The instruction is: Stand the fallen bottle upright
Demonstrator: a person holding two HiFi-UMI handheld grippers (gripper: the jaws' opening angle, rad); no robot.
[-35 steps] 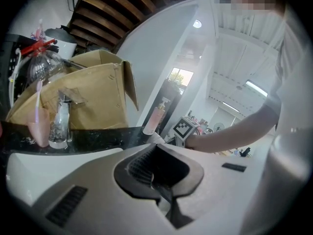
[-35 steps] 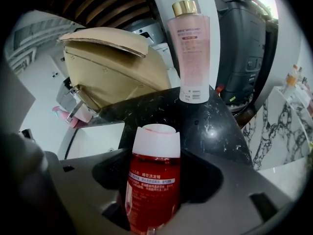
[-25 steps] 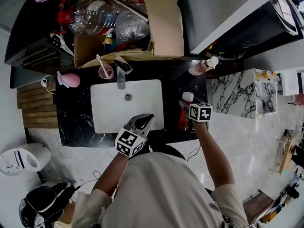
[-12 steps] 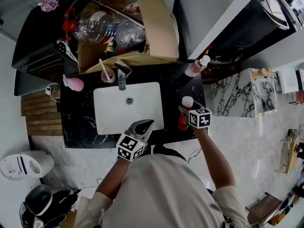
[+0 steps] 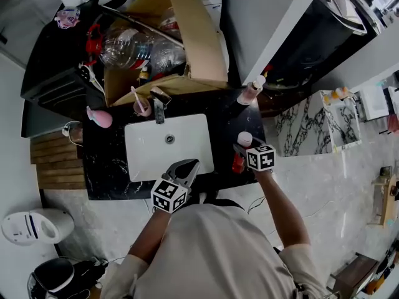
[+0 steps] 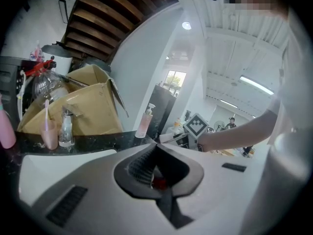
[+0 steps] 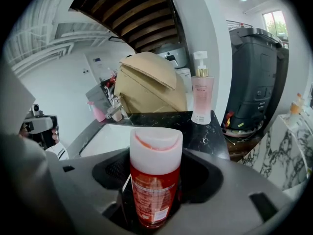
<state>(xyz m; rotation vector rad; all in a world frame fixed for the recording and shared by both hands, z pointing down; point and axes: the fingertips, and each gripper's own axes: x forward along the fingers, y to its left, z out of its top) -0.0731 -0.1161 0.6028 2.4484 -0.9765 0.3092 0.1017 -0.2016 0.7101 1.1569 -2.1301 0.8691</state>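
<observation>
Now the right gripper [image 5: 242, 151] has its fingers clamped on the red bottle [image 7: 155, 155], upright at three o'clock of the sink [image 5: 181, 157]. Next it needs seating on the desk [image 5: 106, 161]. The left gripper [image 6: 157, 175] has its fingers together.

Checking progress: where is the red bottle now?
Head view, right side: the red bottle stands upright in the right gripper, just right of the white sink.

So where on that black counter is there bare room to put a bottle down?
Two bare patches of counter: left of the sink, in front of the pink bottle; and right of the sink, between the pump bottle and the red bottle nearer the front. Behind the sink it is crowded: faucet, cup, cardboard box.
</observation>
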